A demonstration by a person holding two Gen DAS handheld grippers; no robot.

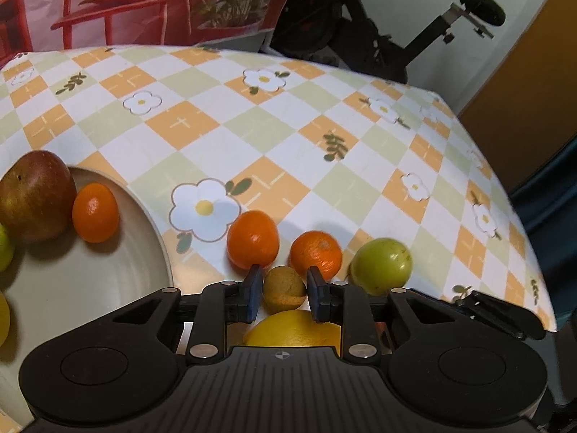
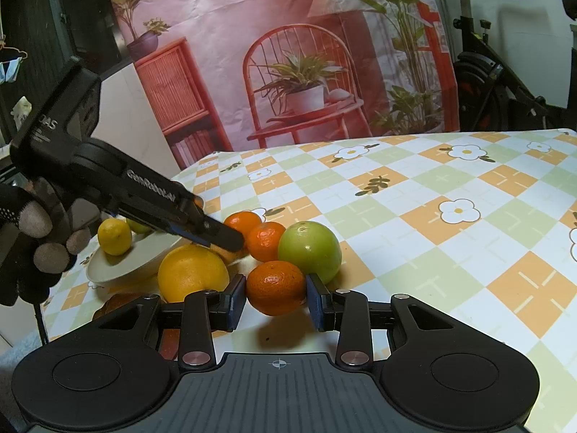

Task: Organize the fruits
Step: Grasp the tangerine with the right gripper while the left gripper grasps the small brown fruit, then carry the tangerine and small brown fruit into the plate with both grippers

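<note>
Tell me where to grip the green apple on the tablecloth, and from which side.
Grip the green apple across its widest middle, coming from above: its stem dimple faces up and it is round. A mandarin crowds its left and the held mandarin its front; the right side is open.

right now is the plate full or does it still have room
Room left. The plate holds an apple, a small orange and a lemon, with bare surface showing between them.
</note>
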